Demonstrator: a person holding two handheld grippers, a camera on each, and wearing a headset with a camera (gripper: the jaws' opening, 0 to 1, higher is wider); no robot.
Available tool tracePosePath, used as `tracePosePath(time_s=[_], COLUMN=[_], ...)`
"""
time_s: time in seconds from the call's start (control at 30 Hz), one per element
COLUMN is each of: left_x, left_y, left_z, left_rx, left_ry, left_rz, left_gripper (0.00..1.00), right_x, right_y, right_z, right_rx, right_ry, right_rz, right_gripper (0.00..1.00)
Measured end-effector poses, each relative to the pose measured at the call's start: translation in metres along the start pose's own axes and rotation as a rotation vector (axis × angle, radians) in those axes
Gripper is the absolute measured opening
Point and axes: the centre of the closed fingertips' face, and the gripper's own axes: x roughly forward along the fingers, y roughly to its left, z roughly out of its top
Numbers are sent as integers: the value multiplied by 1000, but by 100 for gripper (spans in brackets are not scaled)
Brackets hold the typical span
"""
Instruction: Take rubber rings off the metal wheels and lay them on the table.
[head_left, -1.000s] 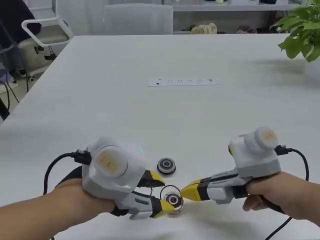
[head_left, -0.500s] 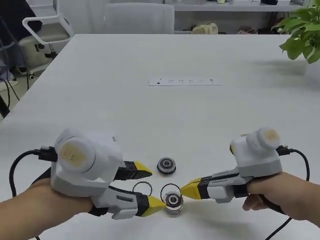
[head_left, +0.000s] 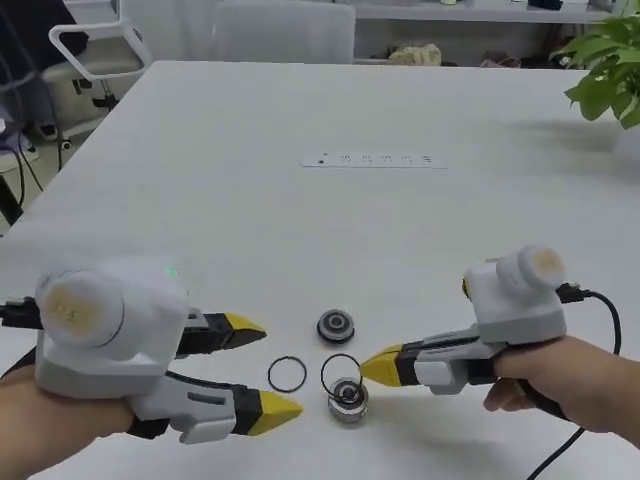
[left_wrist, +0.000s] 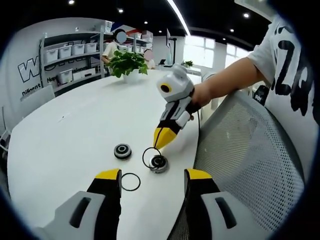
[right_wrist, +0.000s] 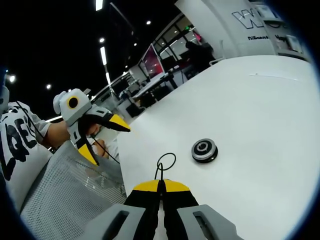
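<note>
Head view: my right gripper (head_left: 372, 367) is pinched on the thin black rubber ring (head_left: 324, 370), lower centre, coming in from frame right. The ring overlaps the small silver metal wheel (head_left: 347, 397). Left gripper (head_left: 282, 366) gapes empty, lower left. I'd pull right.

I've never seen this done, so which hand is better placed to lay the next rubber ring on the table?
Right. The right gripper is shut on the raised ring at the near wheel. The left gripper is open, holding nothing, with a second ring flat on the table before it.
</note>
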Motion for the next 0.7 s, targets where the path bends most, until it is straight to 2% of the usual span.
tracePosePath(time_s=[0.33,0.7], left_x=[-12,-21], left_y=[6,10], left_z=[-6,-13], left_rx=[-41,-65], left_ry=[-15,-18], left_rz=[37,68], left_gripper=[52,56], right_x=[2,18], right_y=[2,8], right_z=[9,15], right_rx=[-12,-23], right_ry=[0,10], right_rz=[2,15], right_gripper=[0,0])
